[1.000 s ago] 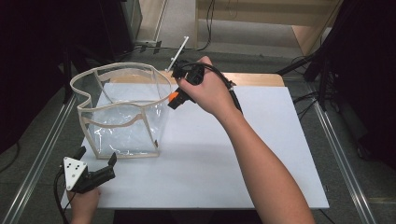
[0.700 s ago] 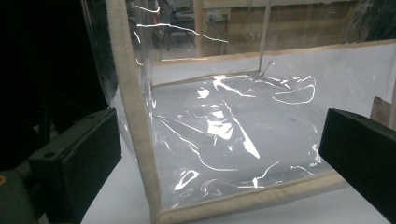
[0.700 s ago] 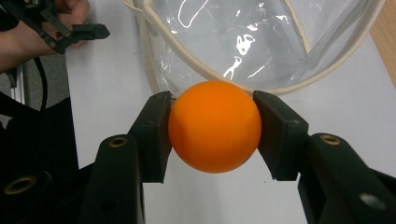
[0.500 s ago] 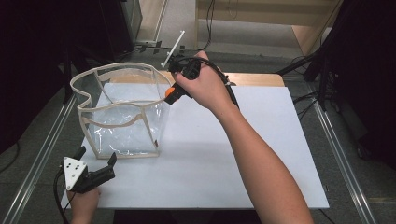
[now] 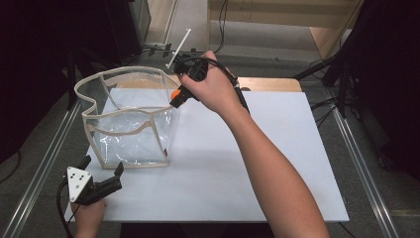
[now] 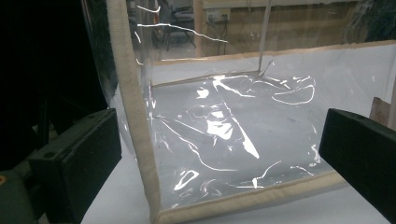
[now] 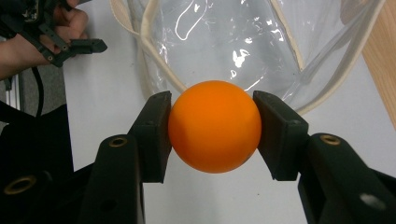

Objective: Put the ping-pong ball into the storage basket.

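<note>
At the far left part of the bench [image 5: 277,163], the right tongs [image 5: 174,97] hang just outside the rim of a clear plastic bag [image 5: 131,124] that stands open-mouthed, its cream-coloured trim [image 5: 124,109] sagging in a wavy loop. They are clamped on an orange ball [image 7: 214,126], one black pad pressed to each side of it, so the ball sits squarely in the grip, off the bench.

What matters now is where the mouth of the bag lies from the ball. Seen along the right tongs, the trim curves right behind the ball and the bag's hollow opens beyond it; from above, the ball seems to be at the bag's right-hand wall, near the top edge, though I can't be sure whether it is over the opening or just short of it. A short carry toward the bench's left edge looks like all that is needed before letting go.

The left tongs [image 5: 101,173] rest by the near left corner, spread wide apart, facing the bag's near bottom corner and touching nothing.
</note>
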The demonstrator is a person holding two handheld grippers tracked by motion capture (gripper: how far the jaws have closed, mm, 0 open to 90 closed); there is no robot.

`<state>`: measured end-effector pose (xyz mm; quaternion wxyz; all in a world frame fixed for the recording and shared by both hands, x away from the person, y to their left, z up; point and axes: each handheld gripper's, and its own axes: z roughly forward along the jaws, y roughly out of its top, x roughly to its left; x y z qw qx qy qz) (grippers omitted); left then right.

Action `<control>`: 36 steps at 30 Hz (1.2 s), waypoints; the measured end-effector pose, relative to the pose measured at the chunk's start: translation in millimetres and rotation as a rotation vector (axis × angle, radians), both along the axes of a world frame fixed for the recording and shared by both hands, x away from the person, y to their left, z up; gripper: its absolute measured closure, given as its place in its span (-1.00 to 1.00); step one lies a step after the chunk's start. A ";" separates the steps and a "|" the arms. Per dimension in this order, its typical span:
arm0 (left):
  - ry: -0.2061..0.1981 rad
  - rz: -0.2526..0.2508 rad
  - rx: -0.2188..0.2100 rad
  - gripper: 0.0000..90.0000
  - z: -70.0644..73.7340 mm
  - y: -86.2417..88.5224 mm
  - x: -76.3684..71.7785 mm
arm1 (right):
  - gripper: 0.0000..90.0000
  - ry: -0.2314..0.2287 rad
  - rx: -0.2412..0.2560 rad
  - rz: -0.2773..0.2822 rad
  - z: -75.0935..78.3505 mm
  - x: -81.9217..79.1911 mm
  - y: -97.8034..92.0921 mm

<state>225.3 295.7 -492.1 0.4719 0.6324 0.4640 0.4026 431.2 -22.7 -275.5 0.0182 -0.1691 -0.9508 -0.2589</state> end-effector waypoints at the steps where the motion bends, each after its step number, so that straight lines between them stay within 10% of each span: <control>1: 0.000 0.000 0.000 -1.00 0.0 0.0 0.1 | 0.05 -0.002 0.002 -0.002 1.1 0.5 1.5; 31: 0.001 -0.001 -0.006 -1.00 0.1 0.3 0.1 | 0.05 -0.041 -0.012 -0.044 -4.3 11.3 21.8; 36: 0.001 -0.002 -0.007 -1.00 0.1 0.4 0.2 | -0.25 -0.059 -0.014 -0.059 -4.1 10.3 20.3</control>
